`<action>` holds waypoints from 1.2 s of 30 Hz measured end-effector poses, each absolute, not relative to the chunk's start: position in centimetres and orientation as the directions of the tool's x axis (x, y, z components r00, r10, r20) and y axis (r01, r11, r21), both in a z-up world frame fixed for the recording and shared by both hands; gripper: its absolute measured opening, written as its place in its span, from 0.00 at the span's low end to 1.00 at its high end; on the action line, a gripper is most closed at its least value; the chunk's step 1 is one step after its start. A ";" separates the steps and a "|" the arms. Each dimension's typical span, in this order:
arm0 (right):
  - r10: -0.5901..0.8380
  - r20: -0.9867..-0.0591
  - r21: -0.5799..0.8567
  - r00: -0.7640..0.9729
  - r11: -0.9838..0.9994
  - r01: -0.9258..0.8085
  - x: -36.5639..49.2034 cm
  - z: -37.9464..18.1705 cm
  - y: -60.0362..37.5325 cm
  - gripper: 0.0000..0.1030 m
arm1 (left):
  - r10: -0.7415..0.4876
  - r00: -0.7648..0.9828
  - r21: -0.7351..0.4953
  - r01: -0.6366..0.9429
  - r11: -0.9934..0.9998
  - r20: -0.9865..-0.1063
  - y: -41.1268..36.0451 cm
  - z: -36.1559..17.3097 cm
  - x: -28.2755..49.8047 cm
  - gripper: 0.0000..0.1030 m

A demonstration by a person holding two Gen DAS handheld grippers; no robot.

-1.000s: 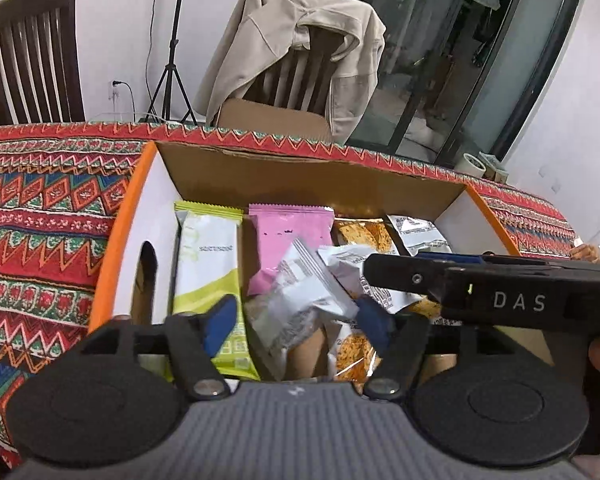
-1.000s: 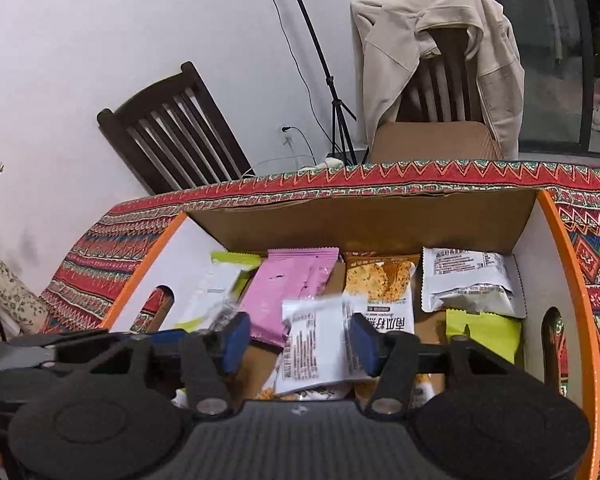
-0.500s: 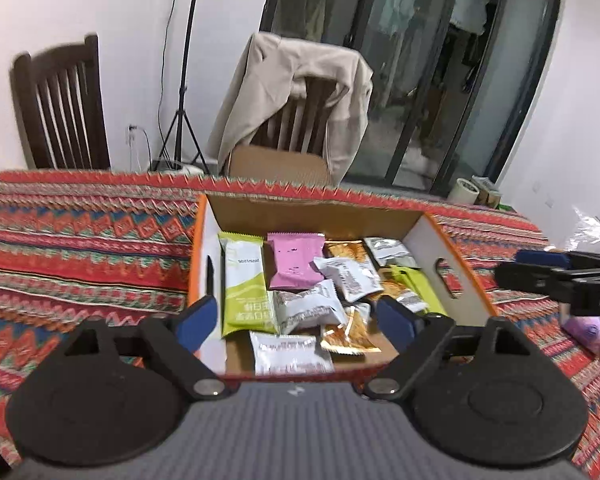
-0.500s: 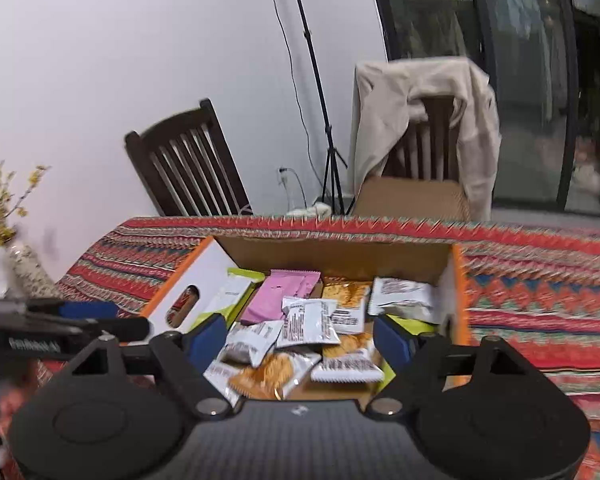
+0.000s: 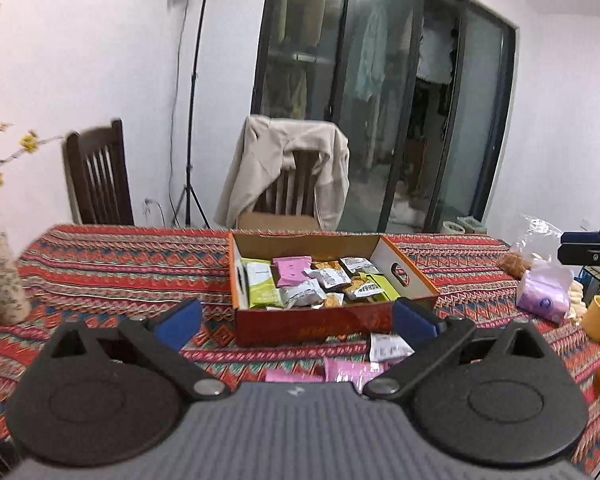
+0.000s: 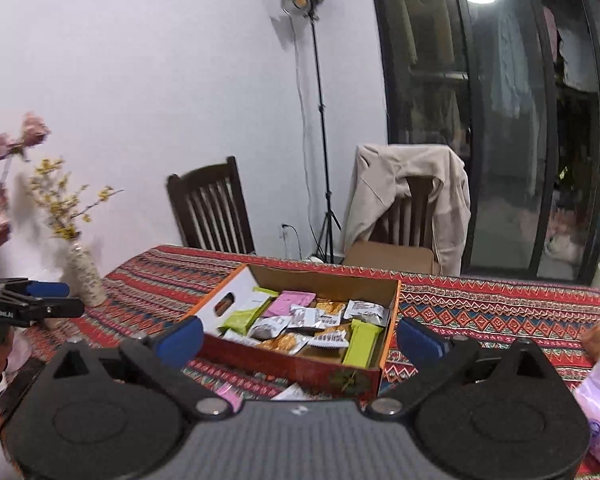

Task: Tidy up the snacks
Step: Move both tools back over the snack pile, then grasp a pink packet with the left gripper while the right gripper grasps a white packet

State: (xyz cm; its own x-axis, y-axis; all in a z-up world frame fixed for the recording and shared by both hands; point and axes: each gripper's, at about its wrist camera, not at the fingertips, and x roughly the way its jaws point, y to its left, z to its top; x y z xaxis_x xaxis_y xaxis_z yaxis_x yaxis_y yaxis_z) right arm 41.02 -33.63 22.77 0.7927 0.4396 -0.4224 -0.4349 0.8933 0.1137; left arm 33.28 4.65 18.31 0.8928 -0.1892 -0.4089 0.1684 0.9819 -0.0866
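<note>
Both grippers have pulled back and up from the snack box (image 5: 316,322), jaws just opened wide with nothing between them. Loose packets (image 5: 388,347) lie on the tablecloth (image 5: 112,276) before its near wall, below my left gripper (image 5: 296,322); my right gripper (image 6: 298,338) hovers alongside.

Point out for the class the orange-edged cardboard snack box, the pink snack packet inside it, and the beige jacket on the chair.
orange-edged cardboard snack box (image 5: 316,326): left wrist view, red front wall.
pink snack packet (image 5: 290,270): left wrist view, wrapper's middle.
beige jacket (image 6: 400,184): right wrist view, draped back panel.
</note>
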 end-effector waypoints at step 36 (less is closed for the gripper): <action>0.412 -0.432 0.062 0.803 0.901 -0.429 26.0 4.9 -31.4 0.99 | -0.147 0.845 -0.031 0.153 0.988 -0.513 2.7 3.2 26.6 1.00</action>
